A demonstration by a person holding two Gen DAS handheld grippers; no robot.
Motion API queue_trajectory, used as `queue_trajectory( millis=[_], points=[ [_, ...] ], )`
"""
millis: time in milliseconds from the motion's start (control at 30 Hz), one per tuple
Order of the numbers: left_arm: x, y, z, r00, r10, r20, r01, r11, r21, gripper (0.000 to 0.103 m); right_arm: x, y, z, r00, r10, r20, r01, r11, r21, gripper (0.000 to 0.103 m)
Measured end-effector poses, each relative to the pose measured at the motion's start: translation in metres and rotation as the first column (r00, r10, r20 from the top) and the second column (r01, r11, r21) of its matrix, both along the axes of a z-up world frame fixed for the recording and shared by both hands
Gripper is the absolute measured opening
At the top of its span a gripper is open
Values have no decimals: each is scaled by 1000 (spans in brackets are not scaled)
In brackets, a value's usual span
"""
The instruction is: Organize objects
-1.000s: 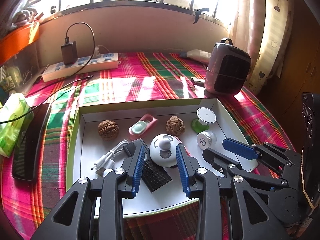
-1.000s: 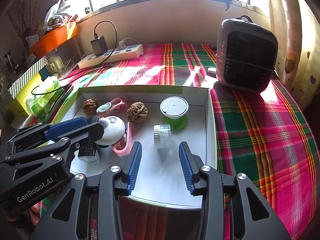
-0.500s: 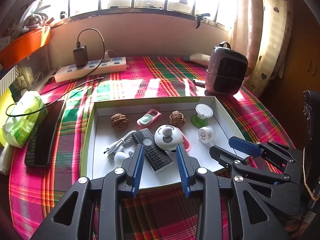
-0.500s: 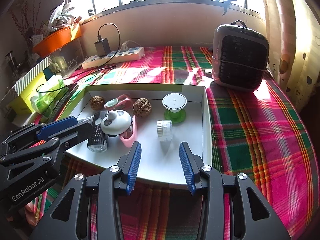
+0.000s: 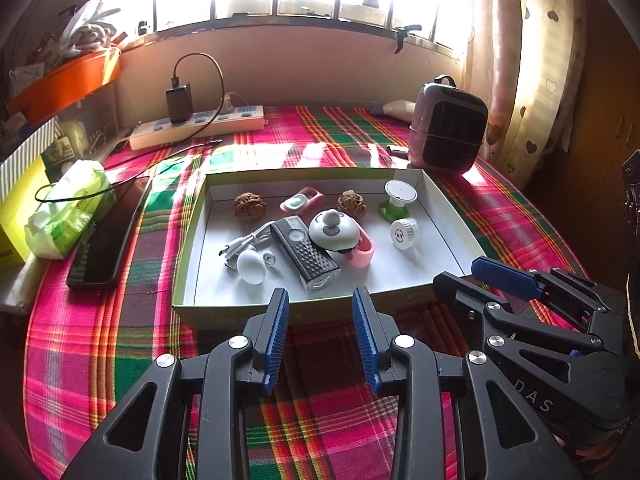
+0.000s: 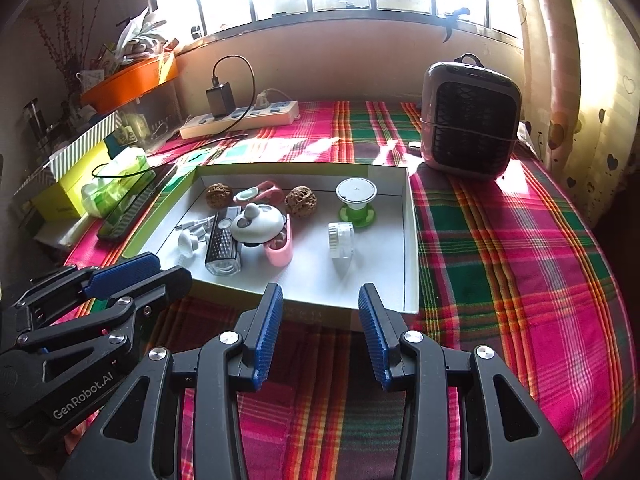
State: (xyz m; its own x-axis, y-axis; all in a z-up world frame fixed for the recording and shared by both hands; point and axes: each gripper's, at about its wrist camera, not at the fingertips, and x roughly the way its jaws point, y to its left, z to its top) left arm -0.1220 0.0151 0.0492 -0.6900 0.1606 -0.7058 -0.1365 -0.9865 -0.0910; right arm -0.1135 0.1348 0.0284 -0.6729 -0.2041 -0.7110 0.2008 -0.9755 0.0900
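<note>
Grippers both released, nothing between fingers: left gripper (image 5: pixel 321 334) and right gripper (image 6: pixel 320 330) hover side by side over the plaid cloth (image 6: pixel 520 264), just short of the tray's (image 5: pixel 448 216) near edge. Tray holds two walnuts (image 5: pixel 249 207), white dome toy (image 5: pixel 333 232), black grater-like block (image 5: pixel 308 254), small jar (image 6: pixel 341 240).

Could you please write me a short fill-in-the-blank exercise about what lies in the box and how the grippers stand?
1. Both walnuts lie inside the shallow ____.
2. The left gripper and right gripper each hold ____ between their blue pads.
3. The small clear jar lies on its ____.
4. The white-topped spool stands on a ____ base.

Missing words: box; nothing; side; green
</note>
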Motion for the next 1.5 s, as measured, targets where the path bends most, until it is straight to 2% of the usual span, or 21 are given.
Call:
queue_trajectory(
  millis=[367,767,867,1200,1400,1500],
  points=[
    [29,3,-14,999,36,16,-35,998,-45,31,27,-4,-11,1000,20,22,-21,1000,20,41],
    [53,6,-35,996,58,73,-53,996,-65,31,51,-3,-32,997,23,70,-25,999,29,42],
    [56,5,-37,995,69,75,-65,996,-61,31,56,-2,-34,997,23,76,-25,999,23,49],
    [66,3,-40,993,99,71,-95,993,-67,31,70,-3,-37,998,12,57,-14,999,32,51],
    [70,6,-41,992,103,70,-97,992,-81,36,76,-6,-37,999,2,48,-5,998,58,58],
    [72,8,-41,992,110,66,-104,991,-89,36,79,-5,-38,999,-6,44,3,998,63,58]
  ],
)
